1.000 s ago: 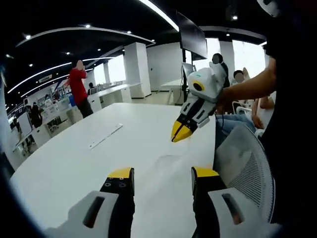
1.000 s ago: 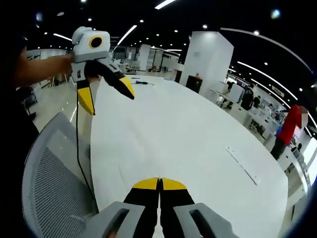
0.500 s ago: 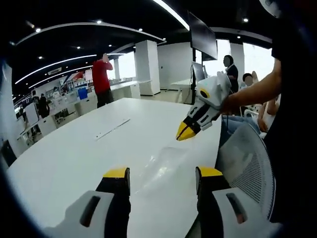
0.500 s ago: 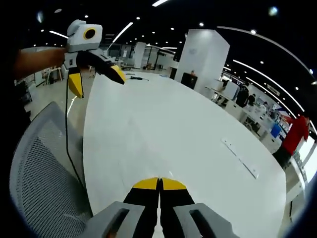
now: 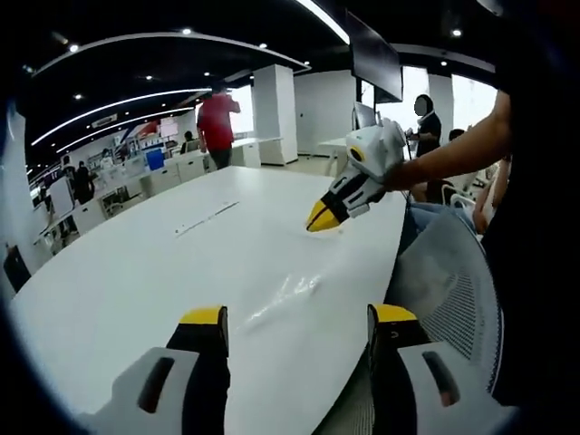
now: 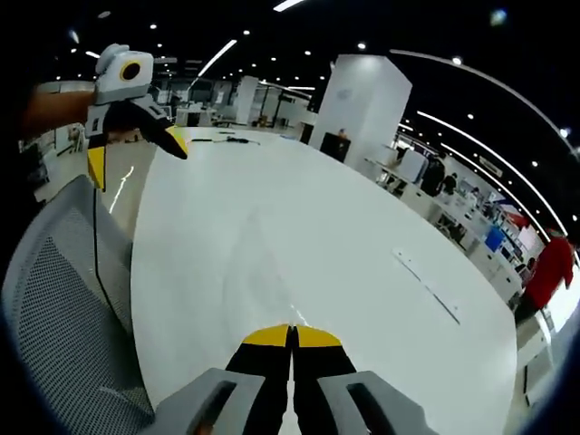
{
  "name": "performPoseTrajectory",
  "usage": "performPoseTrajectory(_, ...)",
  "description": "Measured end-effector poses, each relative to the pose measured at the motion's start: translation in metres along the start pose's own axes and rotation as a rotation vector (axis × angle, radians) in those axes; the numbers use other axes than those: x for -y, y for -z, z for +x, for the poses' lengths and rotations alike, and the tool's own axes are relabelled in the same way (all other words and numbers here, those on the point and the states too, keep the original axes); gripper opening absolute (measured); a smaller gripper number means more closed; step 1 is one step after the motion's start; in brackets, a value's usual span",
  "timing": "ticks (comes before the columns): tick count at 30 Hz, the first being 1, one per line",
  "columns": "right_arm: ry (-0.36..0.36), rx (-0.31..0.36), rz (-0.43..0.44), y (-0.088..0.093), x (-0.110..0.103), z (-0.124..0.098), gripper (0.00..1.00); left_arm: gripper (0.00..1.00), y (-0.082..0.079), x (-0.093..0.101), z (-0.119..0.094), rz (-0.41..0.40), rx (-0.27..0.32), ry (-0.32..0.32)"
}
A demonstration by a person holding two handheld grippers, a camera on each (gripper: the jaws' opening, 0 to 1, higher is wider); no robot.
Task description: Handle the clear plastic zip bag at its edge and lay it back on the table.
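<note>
Left gripper view: white table [image 5: 136, 272] in open office, mesh chair [image 5: 444, 272] beside.

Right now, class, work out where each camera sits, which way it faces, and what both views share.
Left gripper view: rides the left claw, jaws apart, facing across the white table at the clear zip bag and the right claw with a forearm.
Right gripper view: rides the right claw, jaws together, facing the bag and the left claw.
Shared: table, bag, mesh chair.
</note>
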State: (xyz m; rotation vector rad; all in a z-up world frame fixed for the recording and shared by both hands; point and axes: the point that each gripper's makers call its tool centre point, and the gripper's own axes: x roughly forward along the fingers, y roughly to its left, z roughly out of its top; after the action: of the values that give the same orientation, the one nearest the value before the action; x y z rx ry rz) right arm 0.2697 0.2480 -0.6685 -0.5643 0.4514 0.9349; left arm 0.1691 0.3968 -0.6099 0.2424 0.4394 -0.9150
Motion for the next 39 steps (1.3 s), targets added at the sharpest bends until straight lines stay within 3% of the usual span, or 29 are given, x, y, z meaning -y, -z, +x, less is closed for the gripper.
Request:
performPoseTrajectory(5,0.026,0.001,0.008,0.002,0.005,0.004,0.0,0.62,0.019,0.003,-0.008,-0.032,0.0,-0.007)
performPoseTrajectory(11,0.056,0.004,0.015,0.002,0.009,0.009,0.0,0.63,0.041,0.005,-0.014,-0.049,-0.04,-0.023)
performPoseTrajectory(16,0.078,0.003,0.031,0.003,0.011,0.013,0.0,0.61,0.041,0.009,-0.018,0.003,-0.019,-0.061)
performPoseTrajectory(26,0.134,0.007,0.095,0.014,0.025,0.027,0.0,0.6,0.05,0.021,-0.012,-0.033,0.002,-0.071)
performPoseTrajectory(39,0.175,-0.033,0.044,0.029,0.036,0.049,0.0,0.61,0.042,0.026,-0.006,-0.057,0.073,-0.158)
